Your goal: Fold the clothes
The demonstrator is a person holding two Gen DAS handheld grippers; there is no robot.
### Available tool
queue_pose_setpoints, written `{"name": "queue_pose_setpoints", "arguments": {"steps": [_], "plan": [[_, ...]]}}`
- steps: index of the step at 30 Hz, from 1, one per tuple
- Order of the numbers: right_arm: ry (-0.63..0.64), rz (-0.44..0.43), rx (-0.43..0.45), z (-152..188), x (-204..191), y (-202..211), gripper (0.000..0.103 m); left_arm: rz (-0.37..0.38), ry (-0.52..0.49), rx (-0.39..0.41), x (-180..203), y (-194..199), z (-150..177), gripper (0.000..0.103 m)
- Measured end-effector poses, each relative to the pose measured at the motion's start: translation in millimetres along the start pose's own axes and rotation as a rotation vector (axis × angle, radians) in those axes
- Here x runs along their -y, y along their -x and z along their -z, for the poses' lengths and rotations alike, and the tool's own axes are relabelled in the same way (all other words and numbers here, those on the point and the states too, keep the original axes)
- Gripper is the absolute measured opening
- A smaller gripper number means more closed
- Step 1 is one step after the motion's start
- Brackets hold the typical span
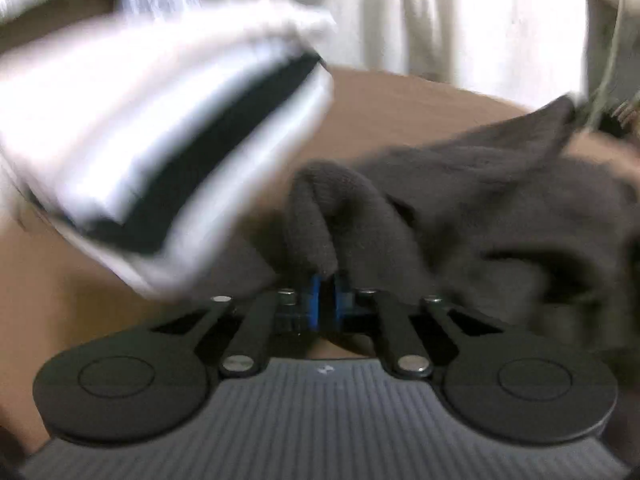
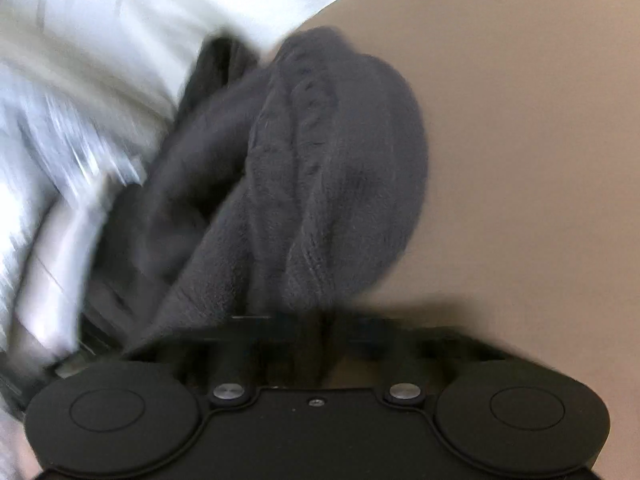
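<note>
A bunch of grey knit [image 1: 460, 200] is pinched between the closed blue pads [image 1: 314, 300] of the left gripper [image 1: 326, 284]. The rest of the knit is spread ahead and to the right of it on the brown table [image 1: 392, 96]. In the right view the knit [image 2: 304, 184] is heaped directly ahead of the right gripper [image 2: 320, 328]; its fingers are blurred and covered, so their state cannot be told. For a clean fold, both edges should be kept level and the slack shaken out. A white folded pile [image 1: 160, 140] is seen ahead-left.
</note>
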State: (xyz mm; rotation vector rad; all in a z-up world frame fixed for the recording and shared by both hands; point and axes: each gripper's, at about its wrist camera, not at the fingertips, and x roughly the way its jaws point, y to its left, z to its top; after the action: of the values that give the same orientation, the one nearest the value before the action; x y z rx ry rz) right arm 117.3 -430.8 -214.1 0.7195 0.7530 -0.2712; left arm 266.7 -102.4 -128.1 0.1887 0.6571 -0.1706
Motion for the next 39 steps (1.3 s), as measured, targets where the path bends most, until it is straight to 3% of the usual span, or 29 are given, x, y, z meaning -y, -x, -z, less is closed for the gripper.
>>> {"name": "queue_pose_setpoints", "arguments": {"steps": [2, 4, 5, 7, 8, 12, 14, 18, 20, 21, 23, 25, 28, 32, 34, 36, 38, 39], "plan": [[0.135, 0.099, 0.060, -14, -20, 21, 0.012, -0.088, 0.015, 0.037, -18, 5, -10, 0.003], [0.216, 0.210, 0.139, -37, -25, 47, 0.011, -0.079, 0.108, 0.034, -43, 12, -18, 0.003], [0.251, 0.268, 0.179, -50, -25, 60, 0.011, -0.115, 0.120, 0.056, -50, 18, -21, 0.000], [0.309, 0.387, 0.247, -76, -25, 82, 0.011, -0.292, 0.054, 0.155, -51, 35, -27, 0.000], [0.325, 0.447, 0.267, -90, -23, 88, 0.011, -0.320, 0.041, 0.172, -52, 38, -28, 0.000], [0.453, 0.667, 0.400, -131, -29, 101, 0.011, -0.173, 0.076, 0.098, -55, 26, -28, 0.000], [0.503, 0.750, 0.409, -143, -27, 89, 0.018, -0.099, 0.093, 0.060, -57, 20, -28, 0.003], [0.434, 0.724, 0.338, -135, -8, 71, 0.030, 0.049, 0.127, -0.015, -61, 8, -27, 0.012], [0.434, 0.659, 0.322, -113, -11, 69, 0.059, 0.102, 0.116, -0.037, -56, 4, -26, 0.020], [0.441, 0.625, 0.316, -100, -13, 69, 0.065, 0.096, 0.067, -0.024, -45, 5, -25, 0.025], [0.461, 0.554, 0.294, -71, -16, 71, 0.067, 0.138, -0.035, -0.014, -21, 6, -21, 0.055], [0.481, 0.447, 0.223, -44, -14, 69, 0.067, 0.198, -0.139, -0.009, 3, 6, -17, 0.066], [0.528, 0.306, 0.107, -6, -13, 69, 0.067, 0.238, -0.241, -0.034, 36, 2, -10, 0.071], [0.576, 0.287, 0.054, 31, -10, 73, 0.073, 0.125, -0.401, 0.010, 76, -8, 9, 0.083], [0.574, 0.325, 0.056, 39, -3, 73, 0.083, 0.043, -0.507, 0.051, 99, -11, 18, 0.083], [0.578, 0.378, 0.041, 40, 7, 65, 0.083, -0.063, -0.580, 0.059, 110, -23, 25, 0.075], [0.584, 0.460, 0.020, 40, 18, 56, 0.083, -0.143, -0.616, 0.051, 115, -31, 27, 0.044], [0.586, 0.511, 0.014, 38, 24, 51, 0.083, -0.136, -0.594, 0.042, 114, -28, 22, 0.040]]}}
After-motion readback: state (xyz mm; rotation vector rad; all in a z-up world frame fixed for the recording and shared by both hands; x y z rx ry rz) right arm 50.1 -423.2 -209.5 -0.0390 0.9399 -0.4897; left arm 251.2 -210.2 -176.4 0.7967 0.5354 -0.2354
